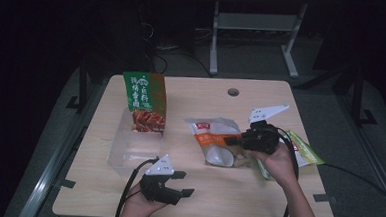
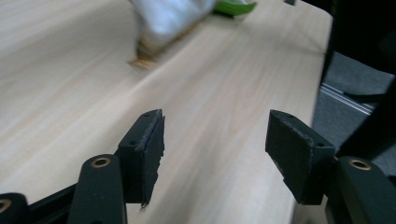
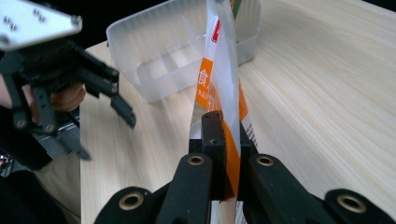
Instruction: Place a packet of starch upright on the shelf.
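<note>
Dim room with dark surroundings; the tabletop (image 1: 256, 192) was evenly lit from above, while the left gripper view's far field blurred.

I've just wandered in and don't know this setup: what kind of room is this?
Probably a lab or workshop set up for recording. A plain wooden table holds snack bags and a clear bin, cabled hand-held grippers work over it, and metal frame legs stand on the dark floor behind.

Table (image 1: 261, 99): pale wood top, round hole near far edge.
Floor (image 1: 331, 101): grey.
Frame (image 1: 255, 26): white metal legs behind.
Light: dim, dark surroundings.
</note>
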`<state>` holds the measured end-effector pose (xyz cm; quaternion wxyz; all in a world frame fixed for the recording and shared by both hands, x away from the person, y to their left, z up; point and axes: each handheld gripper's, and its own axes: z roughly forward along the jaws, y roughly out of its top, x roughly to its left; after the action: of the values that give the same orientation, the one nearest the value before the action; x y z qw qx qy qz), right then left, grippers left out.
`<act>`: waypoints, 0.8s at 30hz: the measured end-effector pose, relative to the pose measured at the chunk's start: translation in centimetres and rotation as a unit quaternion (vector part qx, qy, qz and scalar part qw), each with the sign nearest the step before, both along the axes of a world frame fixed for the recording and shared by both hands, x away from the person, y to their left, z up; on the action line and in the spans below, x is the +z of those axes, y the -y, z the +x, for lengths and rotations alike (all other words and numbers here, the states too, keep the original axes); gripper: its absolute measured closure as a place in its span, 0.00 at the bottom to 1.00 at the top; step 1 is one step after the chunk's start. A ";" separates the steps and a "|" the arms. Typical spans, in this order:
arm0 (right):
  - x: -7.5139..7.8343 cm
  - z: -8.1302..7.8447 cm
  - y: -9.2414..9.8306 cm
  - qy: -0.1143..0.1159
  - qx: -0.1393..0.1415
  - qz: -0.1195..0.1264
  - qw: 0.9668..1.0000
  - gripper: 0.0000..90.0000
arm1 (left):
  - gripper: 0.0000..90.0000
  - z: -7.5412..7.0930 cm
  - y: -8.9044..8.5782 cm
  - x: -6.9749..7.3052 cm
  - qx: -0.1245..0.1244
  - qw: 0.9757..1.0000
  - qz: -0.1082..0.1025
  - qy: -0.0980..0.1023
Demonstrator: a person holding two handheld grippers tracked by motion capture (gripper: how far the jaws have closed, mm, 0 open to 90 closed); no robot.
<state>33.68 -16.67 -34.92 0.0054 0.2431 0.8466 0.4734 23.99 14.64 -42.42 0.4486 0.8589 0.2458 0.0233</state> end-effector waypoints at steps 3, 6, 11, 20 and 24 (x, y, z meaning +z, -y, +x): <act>0.4 0.3 -0.4 0.000 0.002 0.001 1.000 0.99 | 0.40 -0.6 -0.3 -0.1 -0.004 1.000 -0.001 0.007; 1.1 0.9 -1.2 -0.004 0.007 -0.001 1.000 0.99 | 0.38 -0.7 -0.5 -0.2 -0.003 1.000 -0.006 0.006; 1.7 1.7 -2.7 -0.006 0.016 -0.003 1.000 0.99 | 0.34 -0.6 -0.9 0.0 0.003 1.000 -0.017 0.007; 3.1 3.2 -5.5 -0.005 0.041 -0.006 0.999 0.99 | 0.31 -0.8 -1.3 -0.1 0.001 1.000 -0.012 0.017; 3.6 3.7 -6.4 -0.001 0.048 -0.003 0.999 0.99 | 0.31 -0.9 -1.5 -0.1 0.002 1.000 -0.012 0.019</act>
<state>37.34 -10.26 -31.36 -0.0176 0.2022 0.8588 0.4704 23.12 16.09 -42.50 0.4637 0.8523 0.2391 0.0370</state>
